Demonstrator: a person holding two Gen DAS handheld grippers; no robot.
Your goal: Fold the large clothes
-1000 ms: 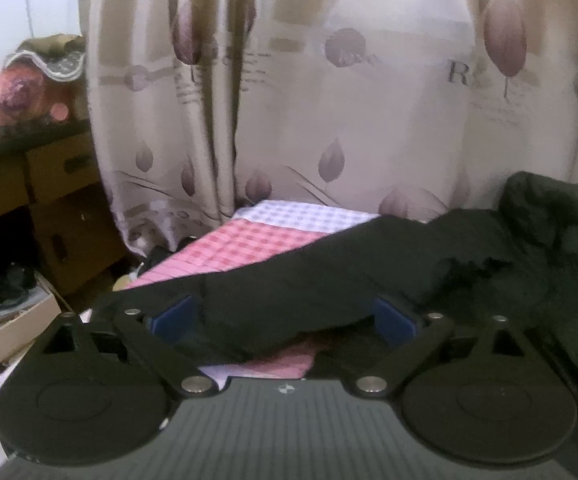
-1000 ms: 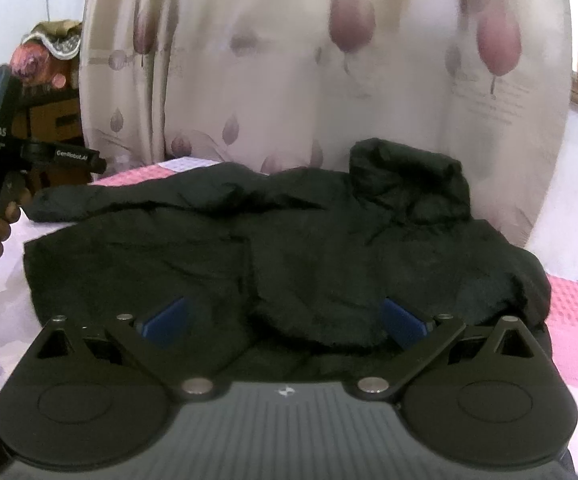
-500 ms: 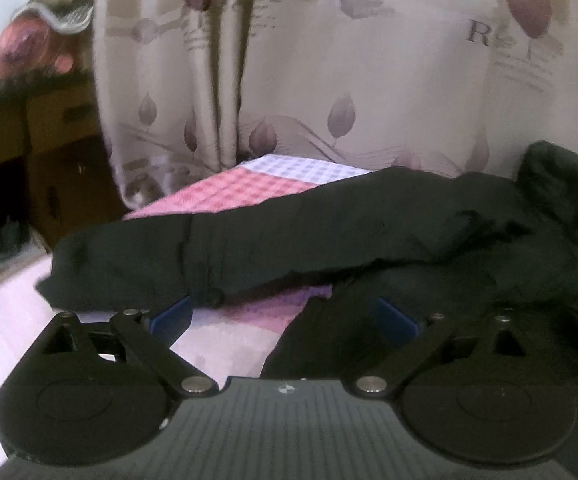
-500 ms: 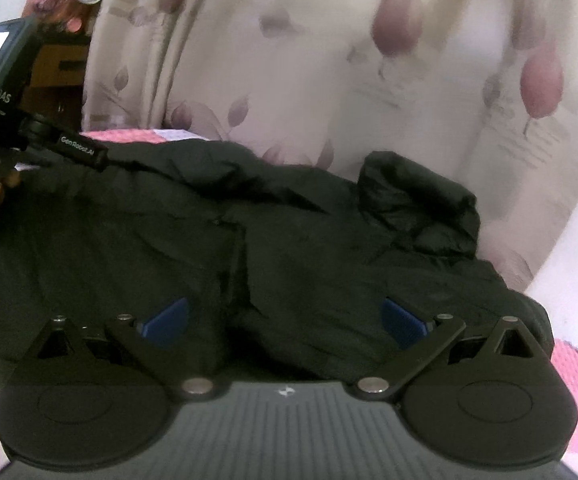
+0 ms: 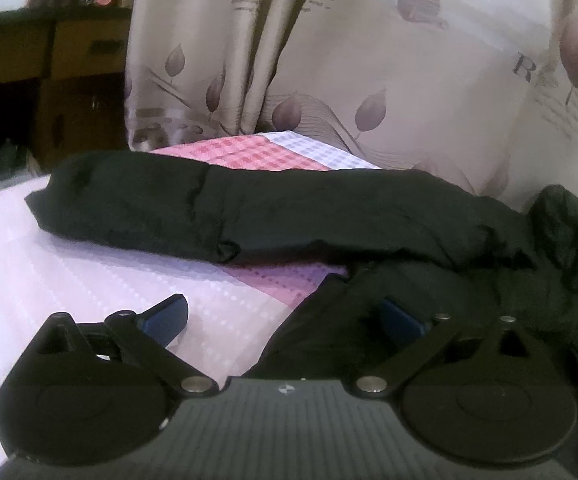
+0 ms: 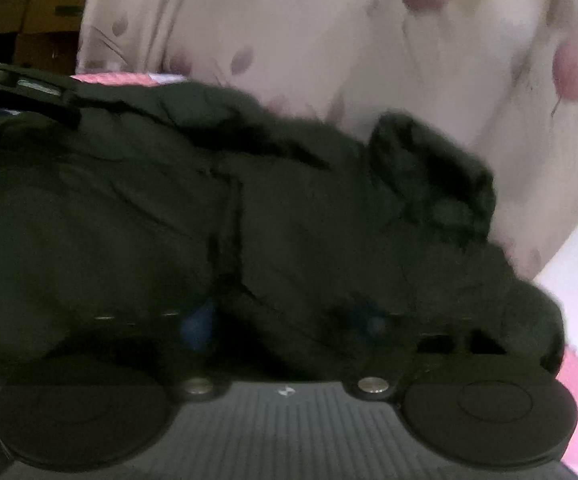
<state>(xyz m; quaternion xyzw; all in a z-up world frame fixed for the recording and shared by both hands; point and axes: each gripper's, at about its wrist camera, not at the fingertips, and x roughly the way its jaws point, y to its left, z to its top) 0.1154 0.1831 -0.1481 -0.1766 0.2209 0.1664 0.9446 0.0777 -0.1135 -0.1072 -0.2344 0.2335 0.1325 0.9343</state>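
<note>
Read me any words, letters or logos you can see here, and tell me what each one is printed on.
"R": a large grey letter on the beige leaf-patterned curtain; the smaller print lines near it are too blurred to read.
A small white emblem, no letters, on the ribbed grey body of the left hand-held gripper.
A label on the other hand-held gripper's black arm in the right wrist view is too blurred to read.
</note>
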